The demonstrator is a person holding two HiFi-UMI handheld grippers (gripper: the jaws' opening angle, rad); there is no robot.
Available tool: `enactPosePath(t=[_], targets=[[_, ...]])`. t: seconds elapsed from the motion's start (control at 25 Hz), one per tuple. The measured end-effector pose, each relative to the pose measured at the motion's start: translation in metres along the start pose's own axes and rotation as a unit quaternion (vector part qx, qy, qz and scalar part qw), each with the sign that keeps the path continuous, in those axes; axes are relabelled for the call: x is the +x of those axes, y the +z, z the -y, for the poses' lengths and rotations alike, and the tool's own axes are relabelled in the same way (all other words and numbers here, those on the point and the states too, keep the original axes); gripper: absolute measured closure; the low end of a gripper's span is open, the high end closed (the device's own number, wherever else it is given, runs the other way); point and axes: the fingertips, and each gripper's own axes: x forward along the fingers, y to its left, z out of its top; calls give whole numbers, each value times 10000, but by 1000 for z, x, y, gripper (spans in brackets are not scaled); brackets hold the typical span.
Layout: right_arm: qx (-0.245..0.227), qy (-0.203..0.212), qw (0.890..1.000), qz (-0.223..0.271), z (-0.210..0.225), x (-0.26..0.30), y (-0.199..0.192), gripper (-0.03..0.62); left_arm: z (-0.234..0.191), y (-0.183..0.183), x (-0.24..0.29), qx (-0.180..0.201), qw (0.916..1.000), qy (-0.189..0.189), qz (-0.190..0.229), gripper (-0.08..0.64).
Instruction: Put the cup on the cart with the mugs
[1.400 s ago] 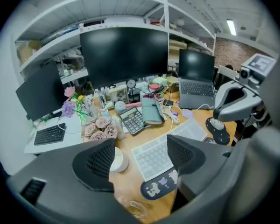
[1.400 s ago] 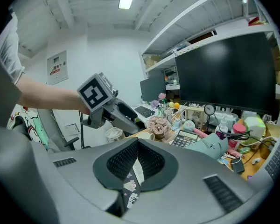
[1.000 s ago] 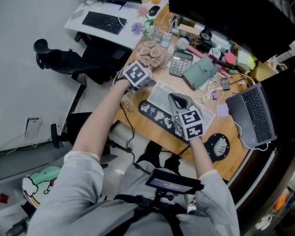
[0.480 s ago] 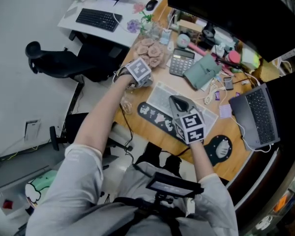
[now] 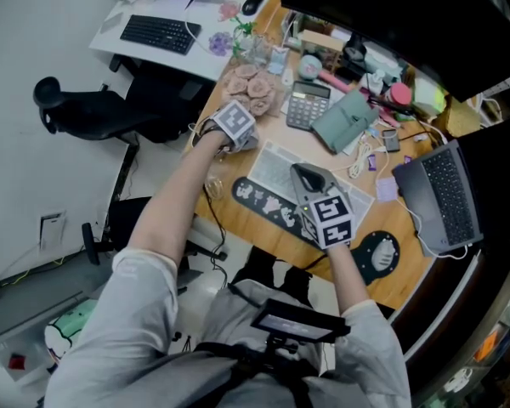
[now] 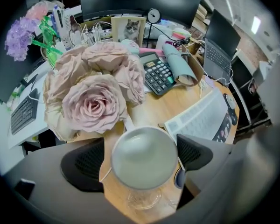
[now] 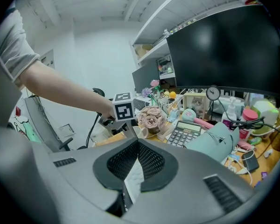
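A pale cup [image 6: 143, 157] with a round rim sits between the jaws of my left gripper [image 6: 141, 149], which is shut on its sides. I hold it just above the wooden desk [image 6: 165, 107], near the desk's left edge and beside a bunch of pink roses [image 6: 95, 94]. The right gripper view shows the same white cup [image 7: 140, 133] below the left gripper's marker cube [image 7: 124, 107]. My right gripper [image 7: 136, 146] is shut with nothing in it and hovers over a white keyboard [image 5: 276, 167]. In the head view the right gripper [image 5: 306, 175] is to the right of the left gripper [image 5: 242, 141].
A clear glass [image 6: 142, 200] stands on the desk under the cup. A calculator [image 6: 158, 73], a teal pouch [image 5: 344, 119], cables and a laptop [image 5: 442, 198] crowd the desk. A black monitor [image 7: 228, 50] stands behind. An office chair [image 5: 85, 113] is off the desk's left edge.
The head view has drifted, so the desk sits a little higher and further left in the picture. Both grippers keep about the same places over the desk.
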Motion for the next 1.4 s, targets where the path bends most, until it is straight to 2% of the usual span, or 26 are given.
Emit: enactPosePath(t=[0.12,0.2,0.52,0.96,1.08,1.2,1.24,1.32,1.4], targets=[[-6,-11,10000,4,2,-2,-1,592,1,0,4,-49,10000,-26,-4,81],[-18,-27,10000,14,3,-3,-2,592,2,2,5,-68,10000,-26,43,126],[10,-43,10000,-5,2,-9,-2,592,13,5,2,-110,9995,-257,151,133],[-206,-36,9998,64,-11,-18,9,592,13,11,-56,127,9994,153,296,132],[-294,-30,9995,116,-15,-25,17,592,28,18,-77,155,9980,46,610,132],[-330,-31,9994,127,-19,-35,20,592,60,42,-104,204,9879,-414,1482,132],[-332,-36,9994,135,-21,-39,22,592,67,42,-114,134,9858,-481,1604,132],[-345,-63,9992,178,-22,-48,25,592,73,30,-131,-97,9860,-424,1608,132],[-363,-126,9990,244,-22,-58,27,592,81,28,-151,-161,9813,-361,1882,133]])
